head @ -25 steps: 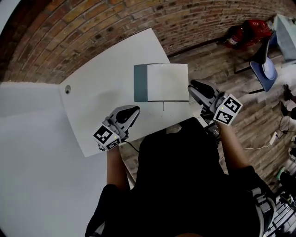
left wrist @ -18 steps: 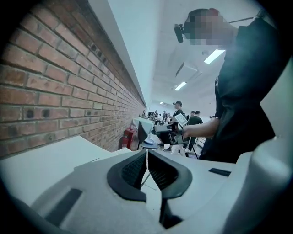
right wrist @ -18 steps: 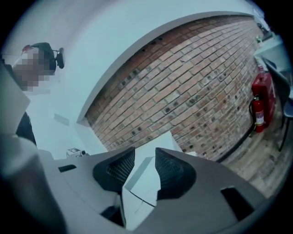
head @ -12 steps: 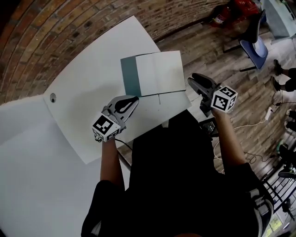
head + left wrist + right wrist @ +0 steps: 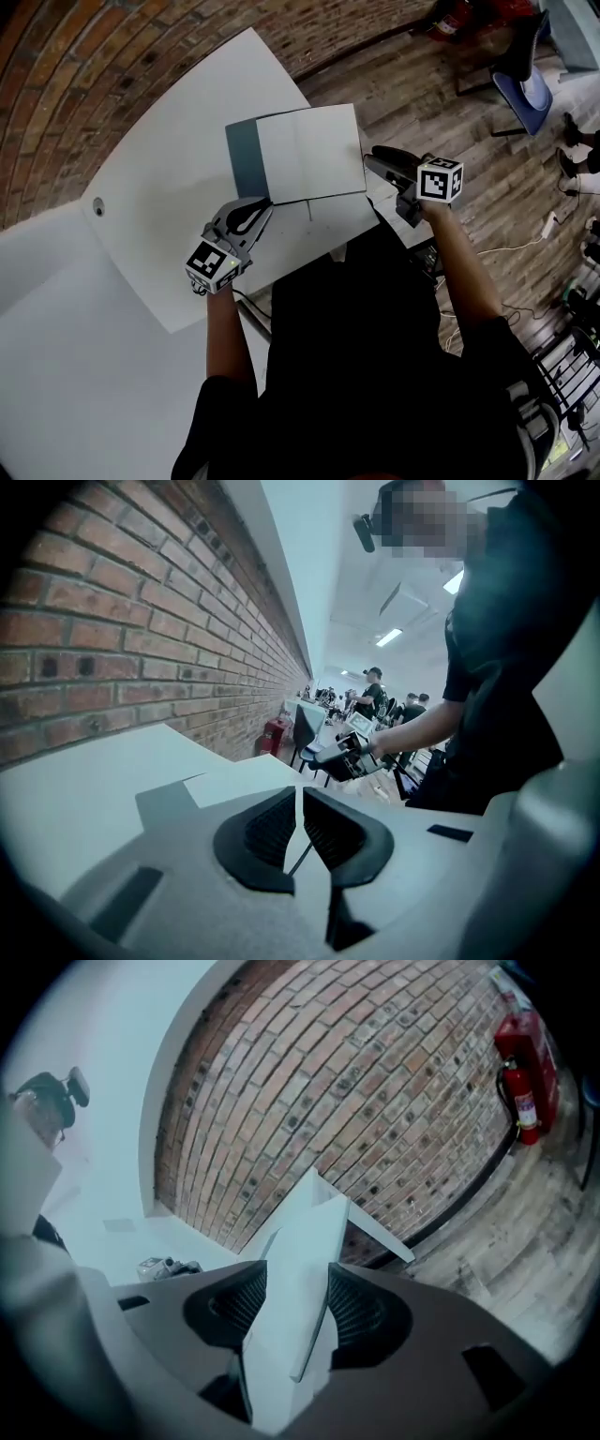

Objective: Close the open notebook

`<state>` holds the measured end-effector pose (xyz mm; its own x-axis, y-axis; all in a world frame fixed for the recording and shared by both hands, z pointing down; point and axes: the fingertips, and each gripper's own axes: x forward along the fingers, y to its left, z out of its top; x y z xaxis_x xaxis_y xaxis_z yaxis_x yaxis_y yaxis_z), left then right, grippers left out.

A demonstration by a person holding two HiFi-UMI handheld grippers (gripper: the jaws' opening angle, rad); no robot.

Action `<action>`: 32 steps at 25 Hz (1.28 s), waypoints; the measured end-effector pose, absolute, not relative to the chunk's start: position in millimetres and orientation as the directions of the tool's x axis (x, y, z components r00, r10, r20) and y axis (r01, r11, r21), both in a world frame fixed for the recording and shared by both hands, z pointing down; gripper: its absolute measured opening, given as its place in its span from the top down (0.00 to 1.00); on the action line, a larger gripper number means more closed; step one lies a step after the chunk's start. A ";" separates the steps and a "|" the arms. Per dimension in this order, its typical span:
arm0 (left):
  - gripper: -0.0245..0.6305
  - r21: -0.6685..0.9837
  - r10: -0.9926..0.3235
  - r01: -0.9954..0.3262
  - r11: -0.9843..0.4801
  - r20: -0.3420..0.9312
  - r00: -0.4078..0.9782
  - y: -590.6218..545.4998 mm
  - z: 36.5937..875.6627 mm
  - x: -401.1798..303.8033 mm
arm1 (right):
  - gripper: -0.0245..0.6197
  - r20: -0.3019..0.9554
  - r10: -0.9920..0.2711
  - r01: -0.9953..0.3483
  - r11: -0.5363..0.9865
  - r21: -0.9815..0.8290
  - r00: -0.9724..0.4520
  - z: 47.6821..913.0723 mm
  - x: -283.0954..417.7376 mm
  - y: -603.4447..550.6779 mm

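Both grippers have dropped closer to the white table [image 5: 159,197] since a second ago, and the right gripper [image 5: 368,161] is now up at the 3 o'clock edge of the open notebook [image 5: 309,155]. Its jaws are opening with that edge in the gap, pads not pressing. The left gripper [image 5: 263,207] sits at the notebook's 7 o'clock, fingers all but pressed together on nothing.

A torso [image 5: 361,356] is covering the table's [image 5: 187,169] near edge; an extinguisher [image 5: 455,17] is running off the top edge; distant people [image 5: 373,688] are appearing too small to make out.
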<state>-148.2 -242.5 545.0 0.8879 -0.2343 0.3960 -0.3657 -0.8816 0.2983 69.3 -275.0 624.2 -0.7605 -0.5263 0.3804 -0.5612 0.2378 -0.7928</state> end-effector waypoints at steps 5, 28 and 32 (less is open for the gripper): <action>0.93 0.329 -0.251 -0.398 -0.856 0.409 0.878 -241.0 550.9 -148.0 | 0.66 0.342 -0.472 -0.439 0.110 -0.892 -0.812 666.7 68.6 -276.0; 0.93 0.357 -0.253 -0.373 -0.856 0.340 0.906 -250.9 533.4 -146.4 | 0.87 0.345 -0.334 -0.431 0.231 -0.872 -0.877 616.5 37.3 -283.6; 0.93 0.350 -0.265 -0.369 -0.861 0.313 0.912 -249.9 525.9 -152.8 | 0.86 0.398 -0.310 -0.483 0.279 -0.830 -0.864 593.4 26.5 -287.0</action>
<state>-152.8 -249.9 525.9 0.9123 -0.2645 0.3125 -0.3694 -0.8608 0.3499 26.5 -287.0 593.4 -0.8635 -0.3097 0.3980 -0.4828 0.2794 -0.8300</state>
